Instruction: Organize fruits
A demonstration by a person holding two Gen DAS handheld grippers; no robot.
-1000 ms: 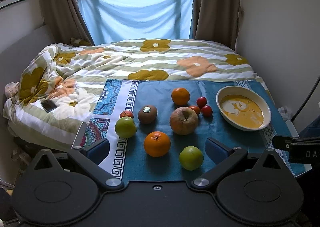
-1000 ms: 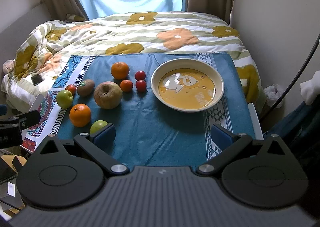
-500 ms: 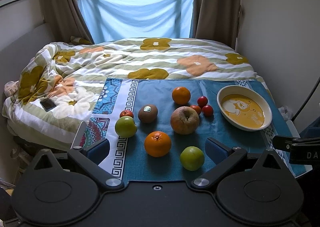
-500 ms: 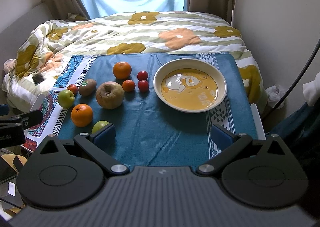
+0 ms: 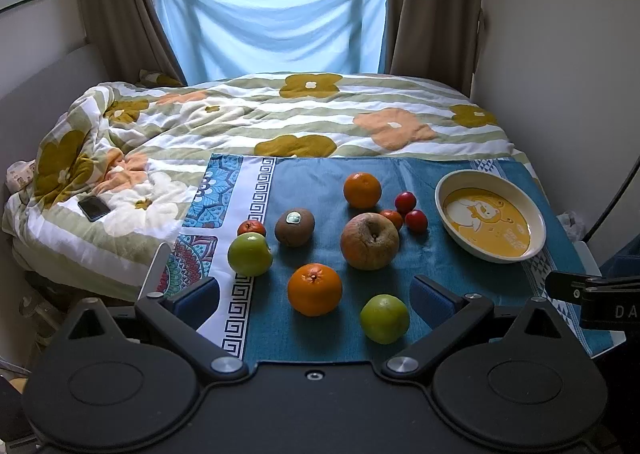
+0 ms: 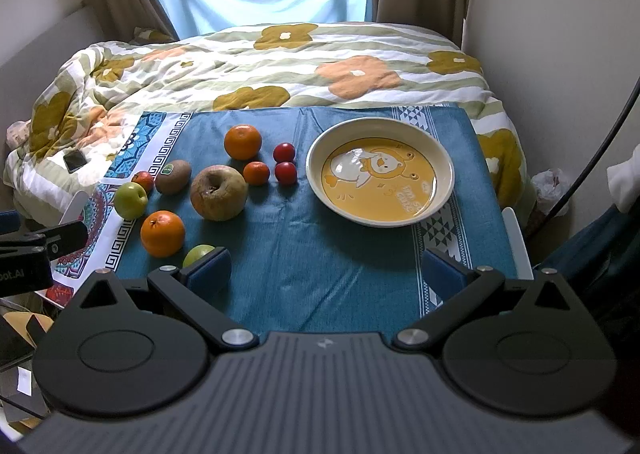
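Left gripper (image 5: 314,292) and right gripper (image 6: 326,272) both spread, empty; fruits loose beside the bowl (image 6: 440,157).

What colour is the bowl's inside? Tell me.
Orange-yellow with a cartoon duck, cream rim; clearest from the right wrist.

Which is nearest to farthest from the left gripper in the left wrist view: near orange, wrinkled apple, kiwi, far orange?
From the left gripper, open:
1. Near orange, just ahead, about centre.
2. Wrinkled apple, ahead, slightly right.
3. Kiwi, slightly left; close to the apple's rank.
4. Far orange, at the back.
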